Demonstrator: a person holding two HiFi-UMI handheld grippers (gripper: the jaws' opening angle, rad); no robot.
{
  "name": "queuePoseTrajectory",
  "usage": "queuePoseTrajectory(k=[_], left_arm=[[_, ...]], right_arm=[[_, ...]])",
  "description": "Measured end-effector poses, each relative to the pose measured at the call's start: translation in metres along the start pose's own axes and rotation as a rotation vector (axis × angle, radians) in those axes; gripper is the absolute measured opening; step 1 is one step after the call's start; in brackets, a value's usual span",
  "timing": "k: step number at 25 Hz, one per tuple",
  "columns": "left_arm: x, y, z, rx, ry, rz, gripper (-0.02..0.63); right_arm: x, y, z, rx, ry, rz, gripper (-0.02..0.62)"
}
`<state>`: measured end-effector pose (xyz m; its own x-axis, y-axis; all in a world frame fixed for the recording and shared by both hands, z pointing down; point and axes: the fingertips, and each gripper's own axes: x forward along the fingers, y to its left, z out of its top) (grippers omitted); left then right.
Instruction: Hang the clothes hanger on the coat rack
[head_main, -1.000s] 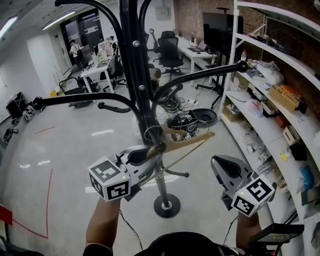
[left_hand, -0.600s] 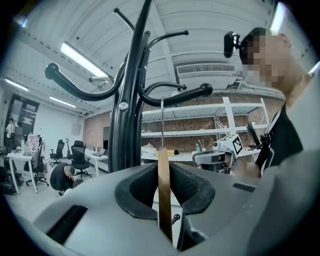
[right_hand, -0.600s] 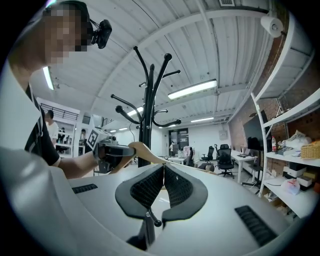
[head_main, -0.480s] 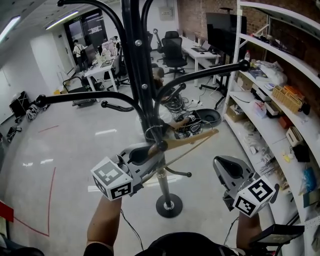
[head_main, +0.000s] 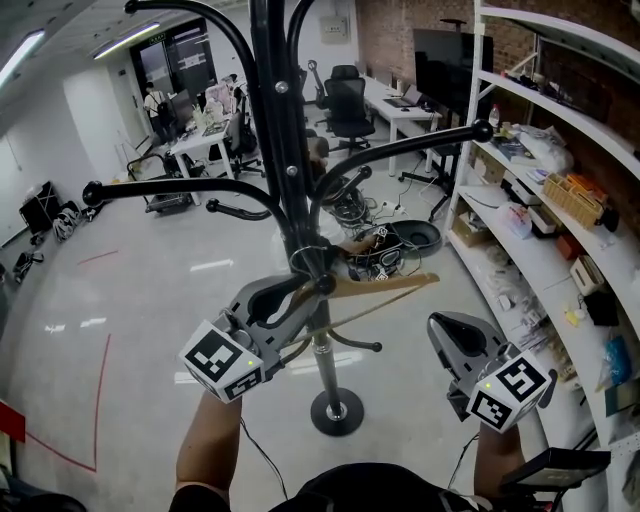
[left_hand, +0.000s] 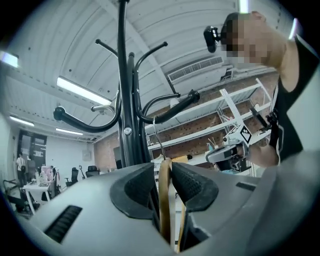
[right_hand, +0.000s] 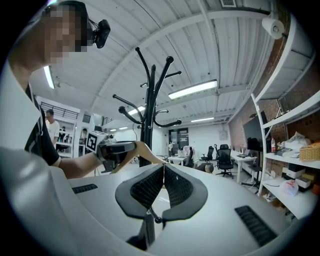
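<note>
No text, brand, number or sign can be read in any view. The marker cube (head_main: 222, 360) on the left gripper (head_main: 300, 297) and the one on the right gripper (head_main: 445, 330) carry only black-and-white square patterns, no letters or digits. Boxes and packets on the shelf unit (head_main: 464, 110) at the right are too small and blurred to read.

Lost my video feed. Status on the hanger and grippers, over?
Left gripper jaws just opened further, clothes hanger between them. Right gripper shut, empty. It appears hooked over a coat rack arm. No obstruction seen.
</note>
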<state>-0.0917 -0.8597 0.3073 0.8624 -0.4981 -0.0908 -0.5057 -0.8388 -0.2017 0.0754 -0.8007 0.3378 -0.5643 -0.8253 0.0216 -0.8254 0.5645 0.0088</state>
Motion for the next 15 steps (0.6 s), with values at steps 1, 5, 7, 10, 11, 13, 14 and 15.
queuePoseTrajectory(k=[1,5,7,10,11,13,14,15], left_arm=[[-0.002,0.002,0.002,0.022,0.000,0.015,0.118],[-0.005,0.006,0.001,0.072,0.016,0.056,0.126],[-0.004,0.005,0.001,0.078,0.019,0.071,0.126],[-0.005,0.008,0.006,0.087,0.011,0.091,0.126],[-0.007,0.009,0.009,0.096,0.005,0.099,0.126],[-0.011,0.011,0.016,0.113,-0.006,0.116,0.133],[-0.015,0.010,0.020,0.118,-0.012,0.127,0.134],[-0.019,0.009,0.025,0.122,-0.019,0.141,0.135]], right_arm=[[0.001,0.001,0.000,0.000,0.002,0.003,0.008],[-0.004,0.004,0.000,-0.010,0.007,0.008,0.008],[-0.008,0.003,0.001,-0.012,0.007,0.008,0.008],[-0.011,0.003,0.002,-0.012,0.009,0.012,0.009],[-0.012,0.004,0.003,-0.013,0.009,0.014,0.008],[-0.016,0.005,0.003,-0.014,0.008,0.015,0.008],[-0.020,0.006,0.003,-0.013,0.006,0.014,0.009],[-0.024,0.006,0.003,-0.011,0.004,0.014,0.008]])
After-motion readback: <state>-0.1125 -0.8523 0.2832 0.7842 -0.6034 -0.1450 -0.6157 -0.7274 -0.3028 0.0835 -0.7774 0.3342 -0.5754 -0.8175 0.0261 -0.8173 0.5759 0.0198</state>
